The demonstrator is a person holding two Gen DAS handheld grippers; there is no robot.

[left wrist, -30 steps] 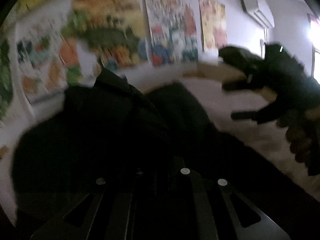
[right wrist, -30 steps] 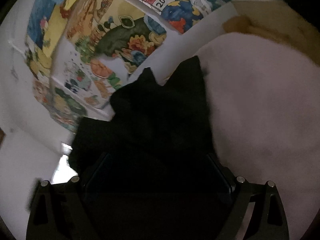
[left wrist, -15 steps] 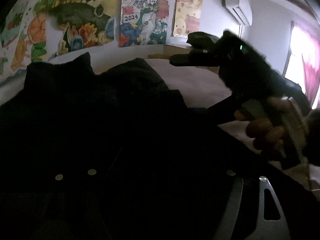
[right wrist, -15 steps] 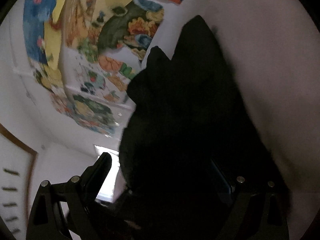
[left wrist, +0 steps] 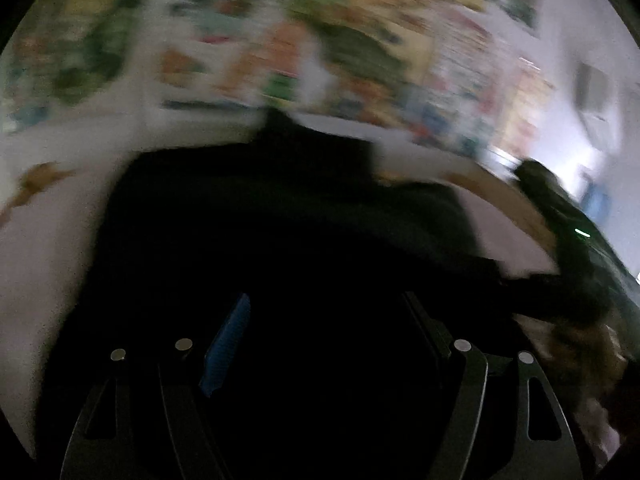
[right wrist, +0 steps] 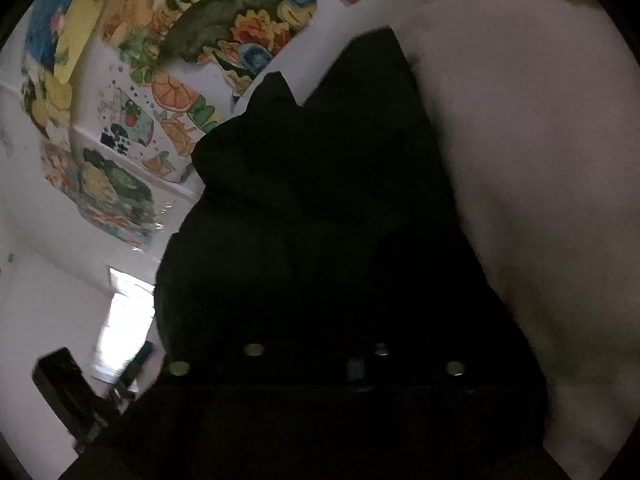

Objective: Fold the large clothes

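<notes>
A large black garment (left wrist: 280,232) lies on a pale bed surface (left wrist: 48,240) and fills the middle of both wrist views (right wrist: 320,200). My left gripper (left wrist: 328,320) has its fingers wide apart, with black cloth lying between and over them; a blue pad (left wrist: 228,340) shows on the left finger. My right gripper (right wrist: 316,360) is mostly hidden under the black cloth, with its jaws close together on the fabric. The right gripper also shows at the right edge of the blurred left wrist view (left wrist: 560,216).
Colourful posters (right wrist: 168,64) cover the white wall behind the bed. The pale bed surface (right wrist: 540,160) stretches to the right of the garment. A bright window or doorway (right wrist: 120,332) shows low at the left in the right wrist view.
My left gripper has opened and swung, leaving its view blurred. My right gripper's jaws have closed on the black cloth.
</notes>
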